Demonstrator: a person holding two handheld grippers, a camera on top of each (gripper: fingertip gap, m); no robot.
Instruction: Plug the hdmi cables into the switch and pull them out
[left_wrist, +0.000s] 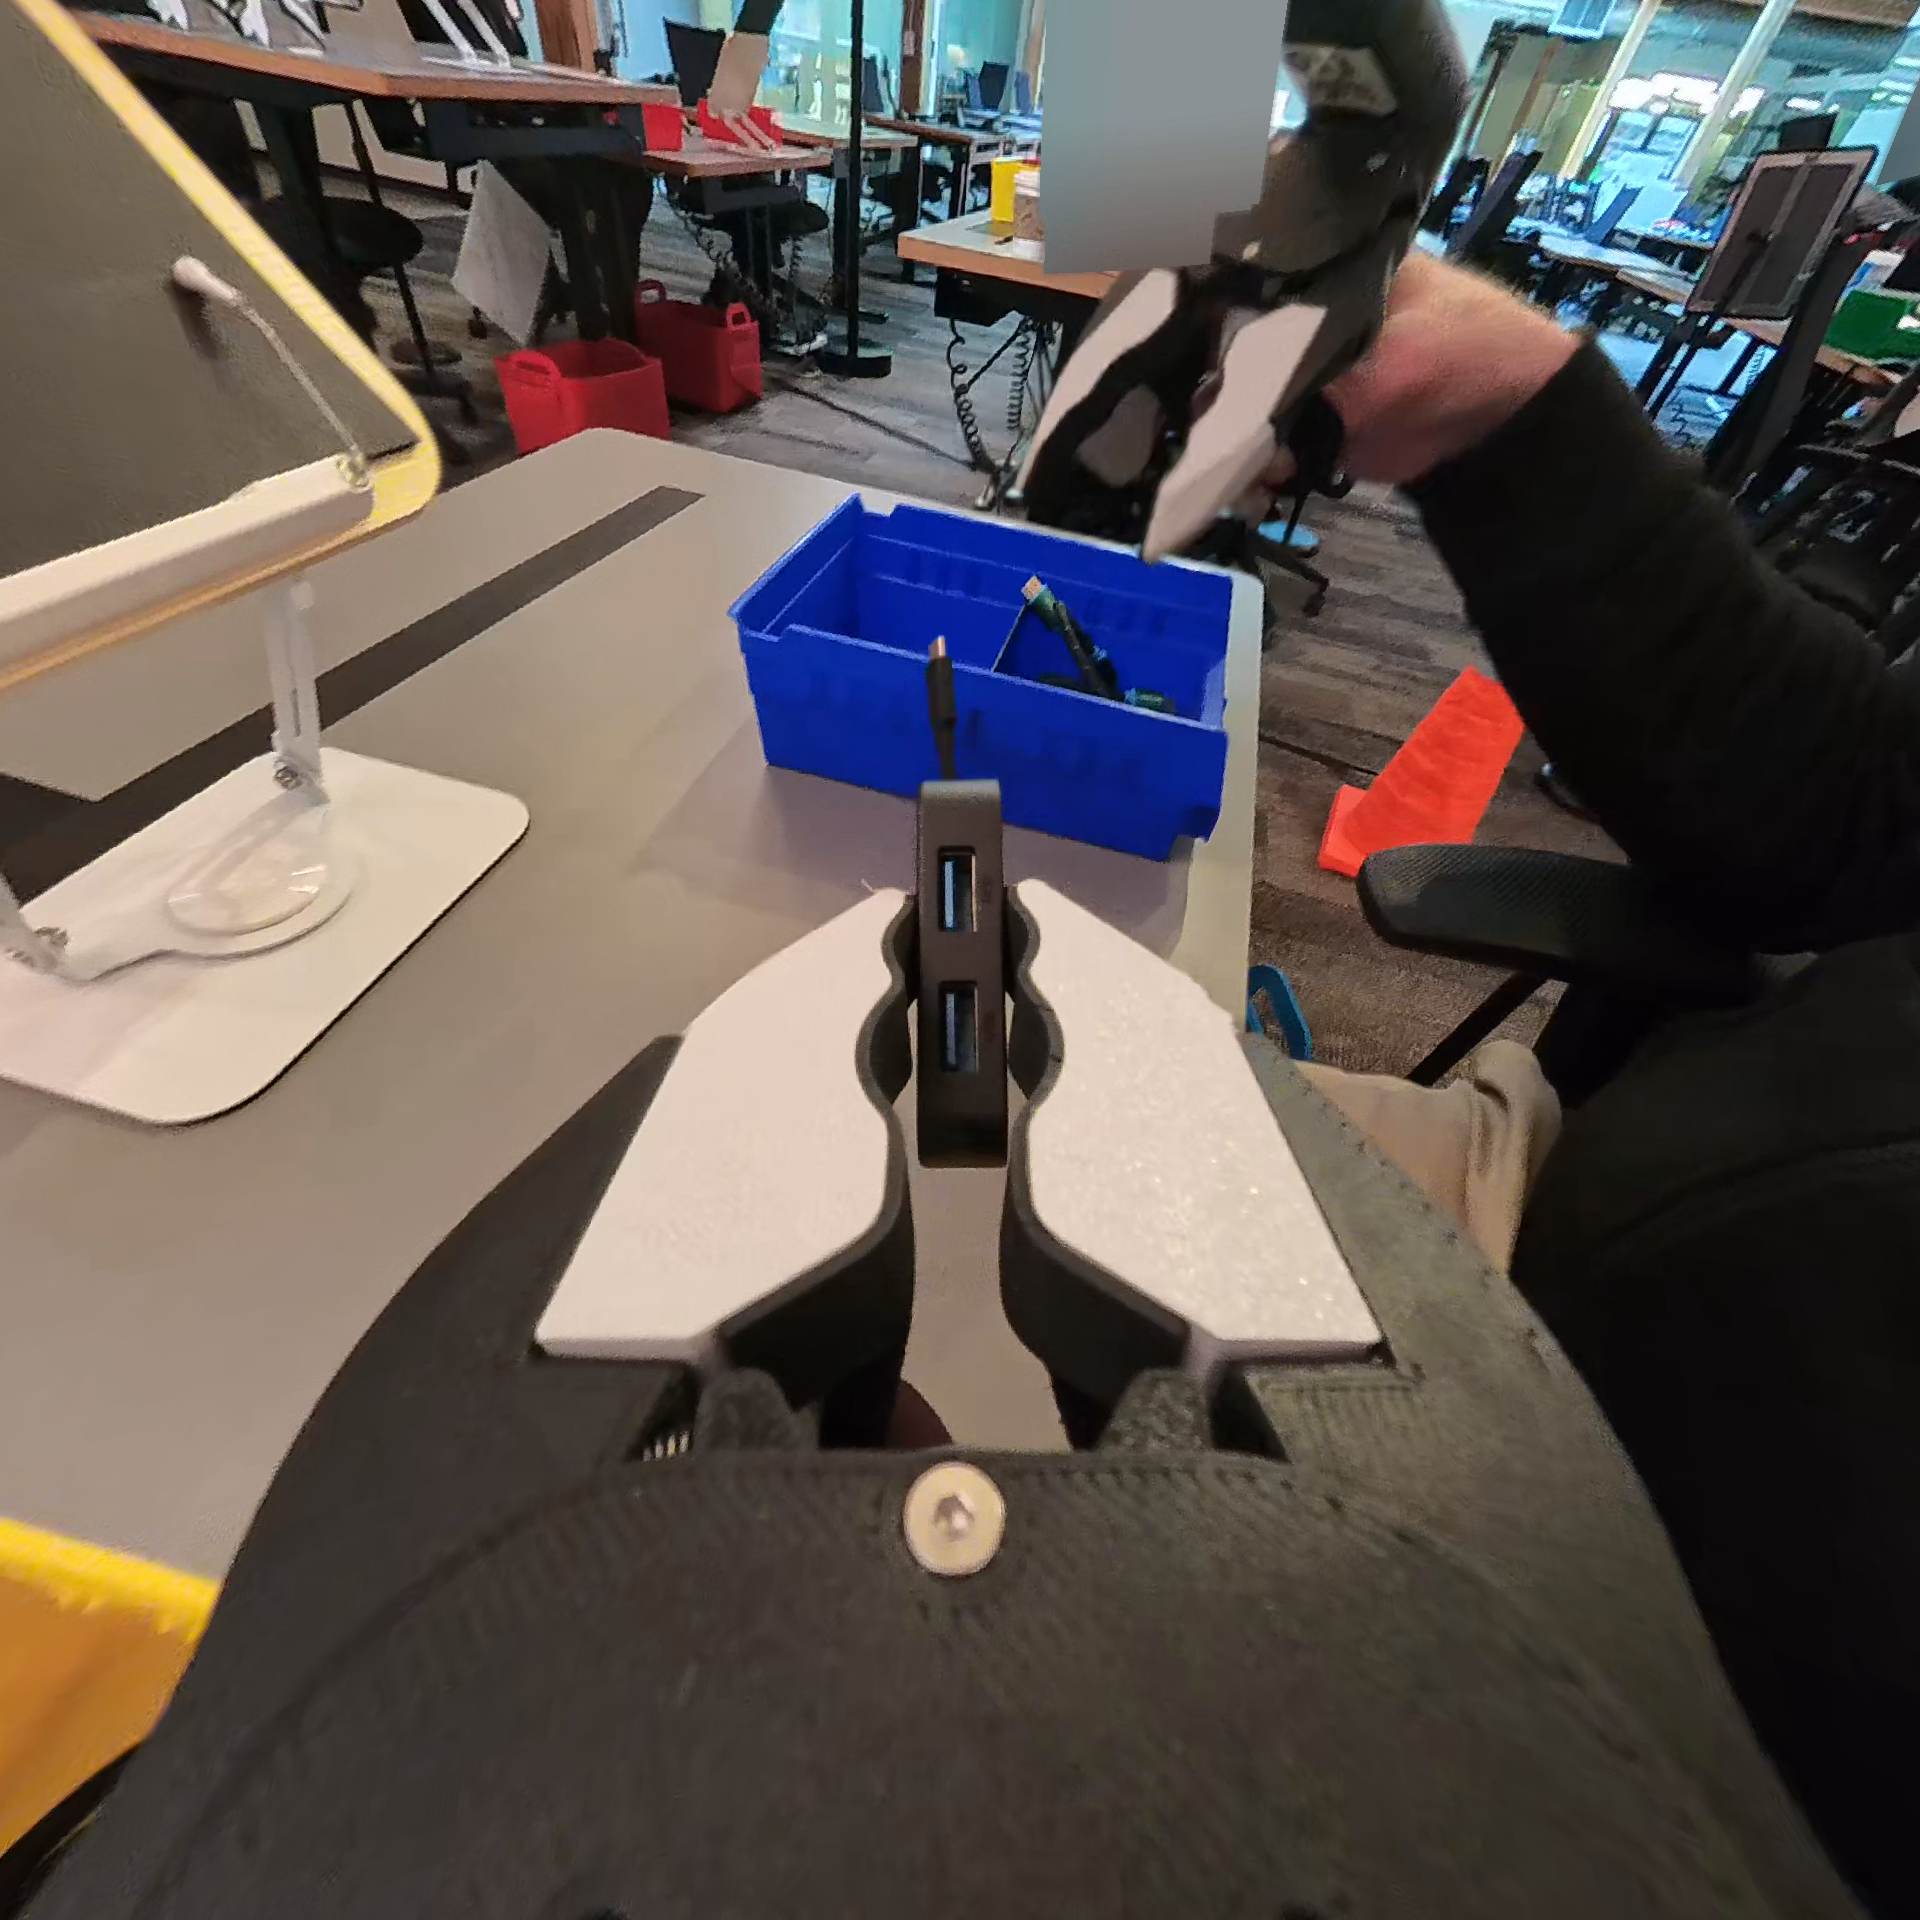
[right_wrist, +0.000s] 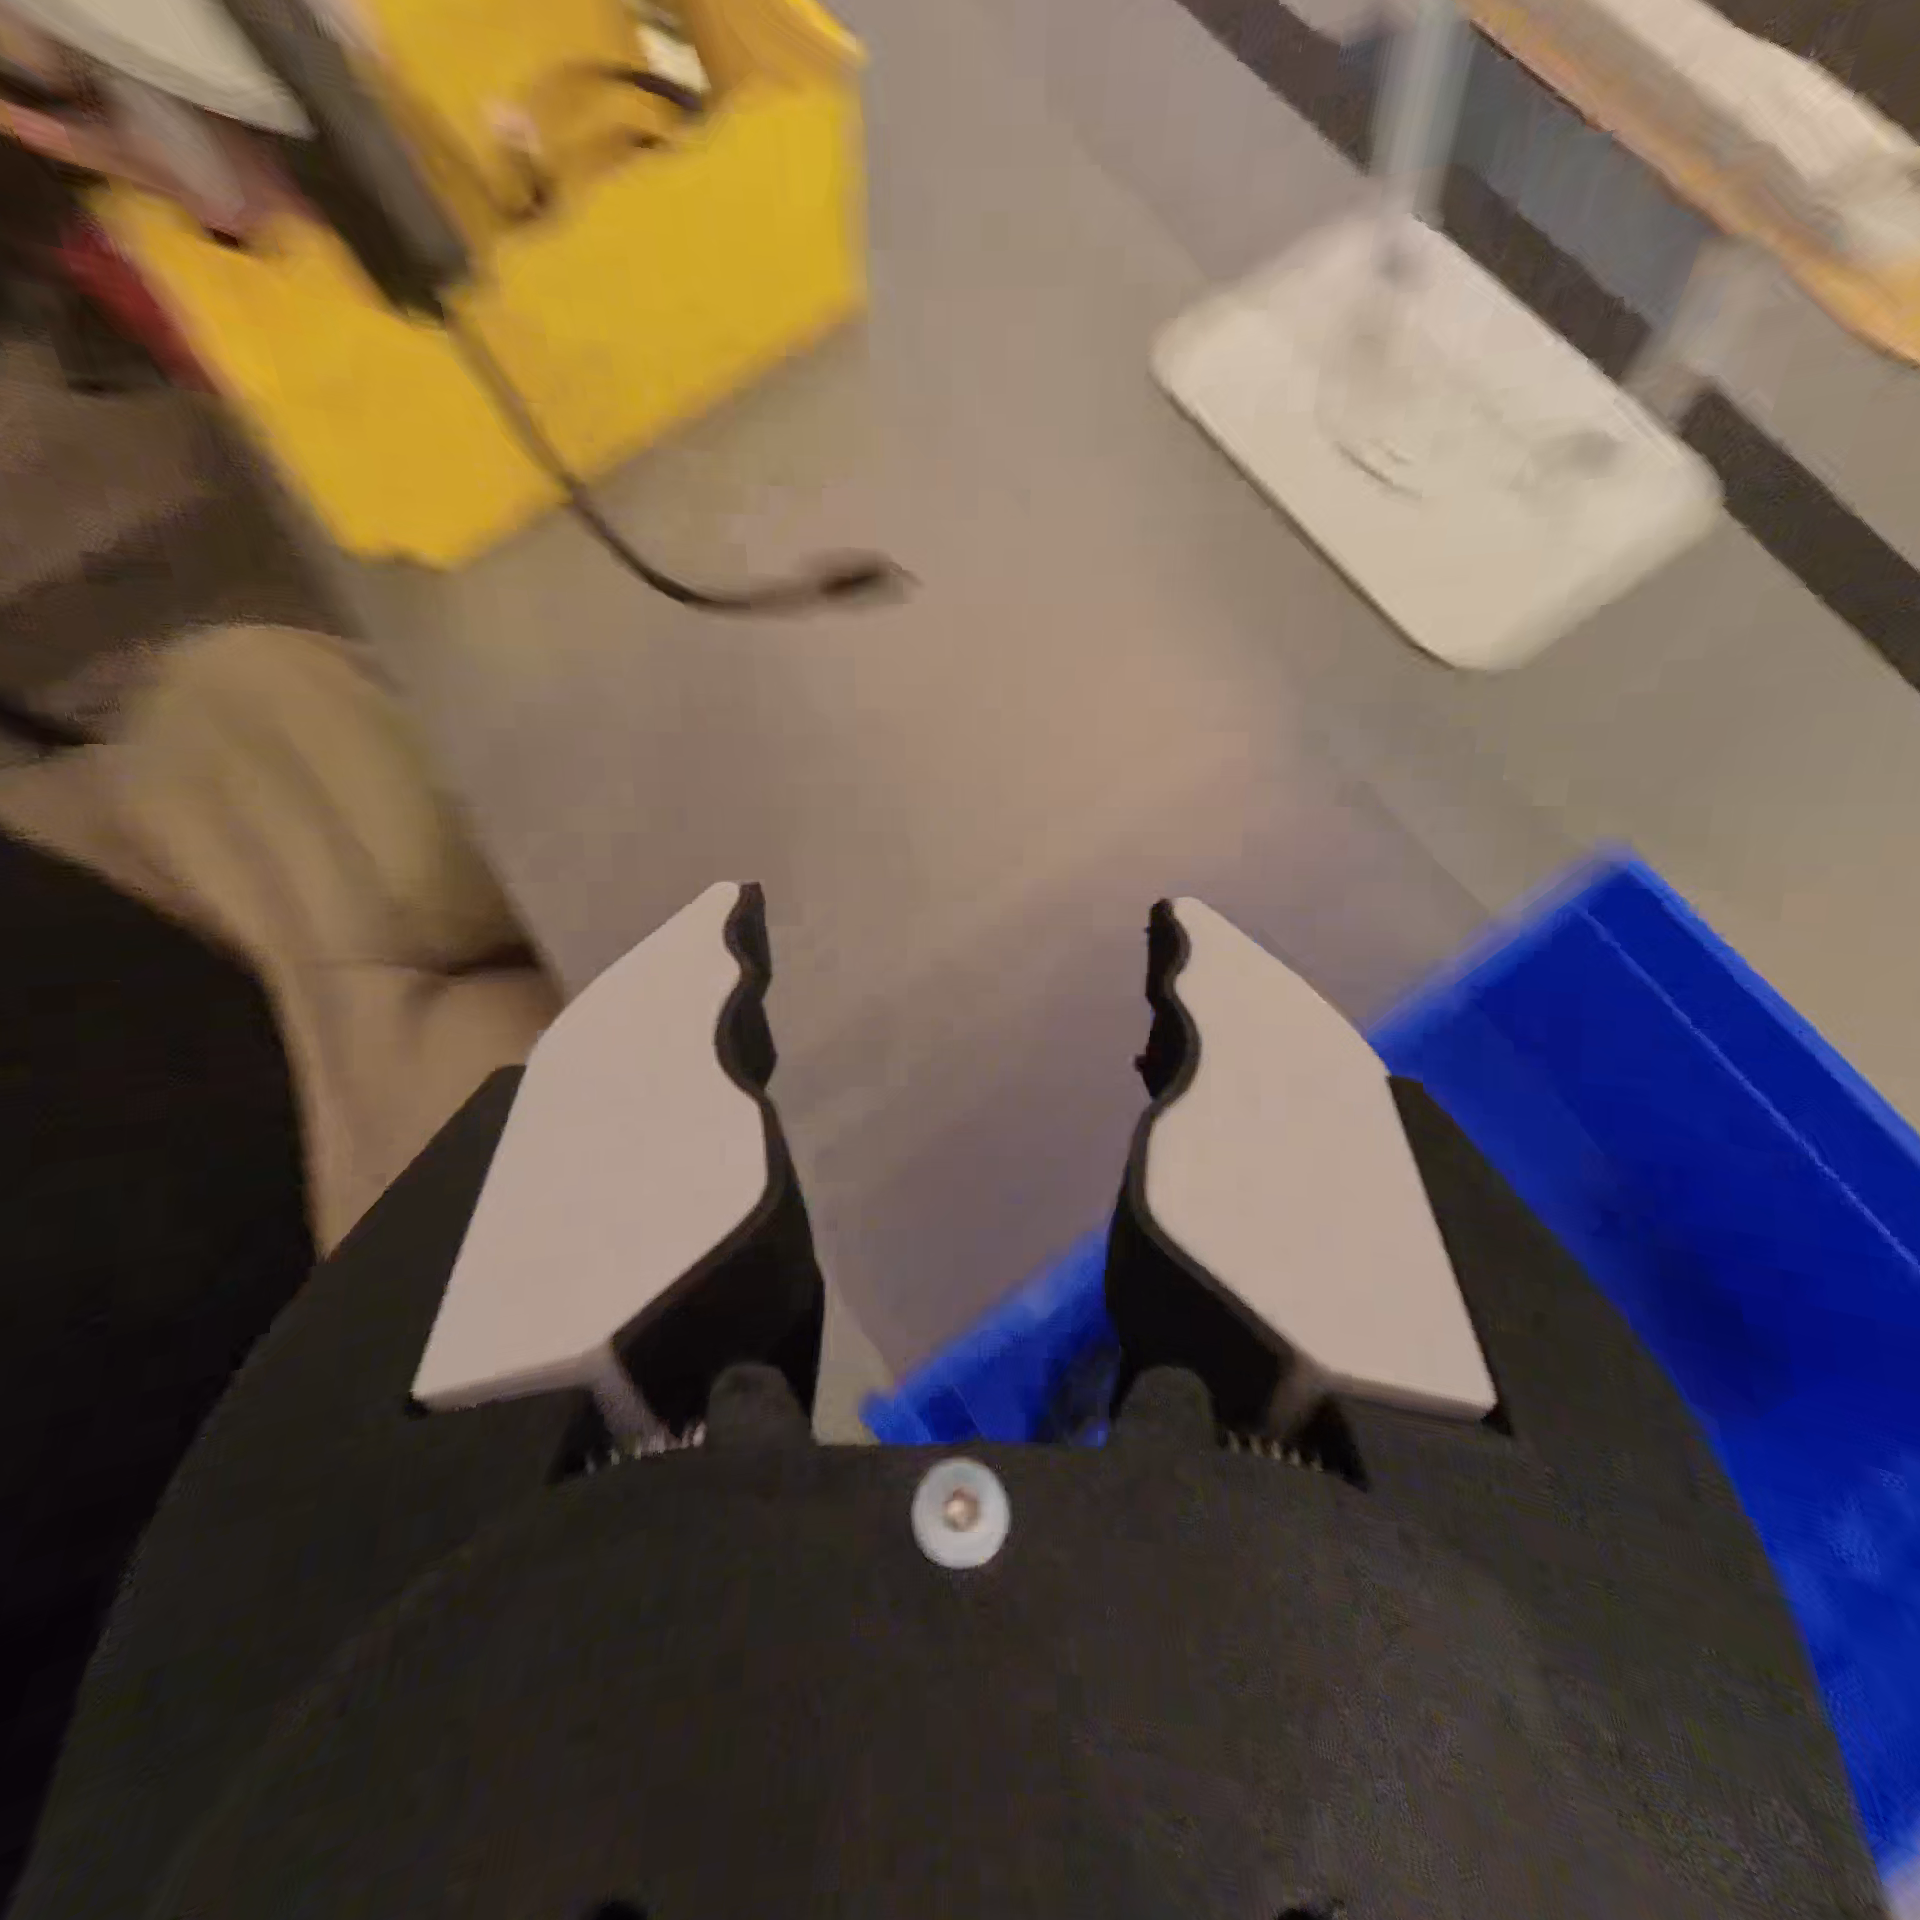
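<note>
1. The left tongs (left_wrist: 958, 940) clamp the black switch (left_wrist: 961, 997) edge-on above the grey worktop (left_wrist: 582, 790); its near end sits hidden between the fingers.
2. A short cable (left_wrist: 940, 707) rises from the switch's far end, its plug overlapping the blue bin (left_wrist: 987, 748) behind.
3. The right tongs (right_wrist: 958, 914) stand open and empty; motion blur smears their view.
4. In the bin, a dark cable (left_wrist: 1075, 649) is partly hidden by the wall.
5. A yellow bin (right_wrist: 582, 312) at far left appears only as a blur.
</note>
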